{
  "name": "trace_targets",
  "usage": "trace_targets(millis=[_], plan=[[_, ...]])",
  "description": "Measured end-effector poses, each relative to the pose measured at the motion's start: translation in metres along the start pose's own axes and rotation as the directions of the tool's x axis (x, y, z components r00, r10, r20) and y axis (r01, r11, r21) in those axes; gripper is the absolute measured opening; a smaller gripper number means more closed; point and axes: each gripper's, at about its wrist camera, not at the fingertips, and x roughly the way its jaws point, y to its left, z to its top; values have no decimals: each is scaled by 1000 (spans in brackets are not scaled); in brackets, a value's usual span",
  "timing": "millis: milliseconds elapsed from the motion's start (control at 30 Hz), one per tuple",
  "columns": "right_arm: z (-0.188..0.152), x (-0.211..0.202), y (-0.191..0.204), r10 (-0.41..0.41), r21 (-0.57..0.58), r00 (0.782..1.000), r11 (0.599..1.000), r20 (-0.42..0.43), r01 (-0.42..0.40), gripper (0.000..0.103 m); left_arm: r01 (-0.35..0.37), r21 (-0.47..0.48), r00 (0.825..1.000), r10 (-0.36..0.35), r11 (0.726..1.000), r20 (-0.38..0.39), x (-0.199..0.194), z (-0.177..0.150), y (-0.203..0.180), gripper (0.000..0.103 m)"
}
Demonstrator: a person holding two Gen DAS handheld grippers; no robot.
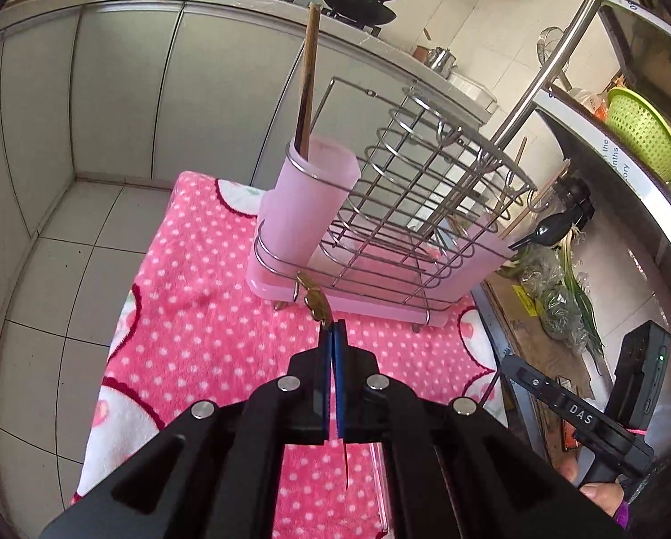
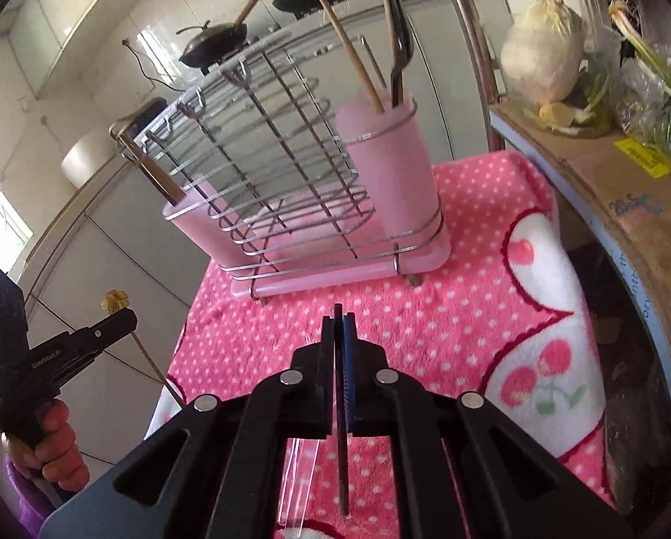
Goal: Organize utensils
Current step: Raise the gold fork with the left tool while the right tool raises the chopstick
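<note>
Left wrist view is showing the left gripper (image 1: 333, 328) pinching a thin golden utensil with an ornate brass-coloured head (image 1: 314, 298), its slim stem running back under the closed pads. At twelve o'clock from it the chrome wire rack on a pink plastic base (image 1: 394, 206) is standing on the pink polka-dot fleece cloth (image 1: 200, 337), with the pale pink plastic cup (image 1: 304, 197) at its ten o'clock end already holding brown wooden chopsticks (image 1: 307, 85). Right wrist view is showing the right gripper (image 2: 341, 319) clamping a flat dark slender utensil (image 2: 342, 426) edge-on. Judging by this, each piece is heading for a cup: keeping both grips firm, tipping the stems down and entering from above should be avoiding the wire loops.
</note>
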Motion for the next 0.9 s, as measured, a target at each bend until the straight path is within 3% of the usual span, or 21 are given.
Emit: trace_targets(millis=[300,500,600,700,767,833,900], plan=[[37,-50,1,27,-33,988,999,155,-22,0,-7,29,996,4,1000,94,-32,23,-15,1],[52,-64,-1,32,-40,983,999,181,-25,0,-7,28,992,3,1000,124,-41,35,-18,1],[51,-52,-20,1,17,990,1000,142,-3,0,-5,24,994,3,1000,109,-37,34,-16,1],[51,-21,-53,-4,138,1000,990,18,1,1,2,16,996,-3,1000,89,-30,32,-15,1],[51,4,-73,-17,209,998,978,-61,29,7,5,17,997,-6,1000,83,-25,31,-14,1],[54,30,-91,-30,274,990,959,-138,68,22,15,15,997,-16,1000,73,-19,29,-12,1],[56,55,-102,-33,317,980,944,-199,96,25,22,14,998,-23,1000,63,-14,28,-10,1]])
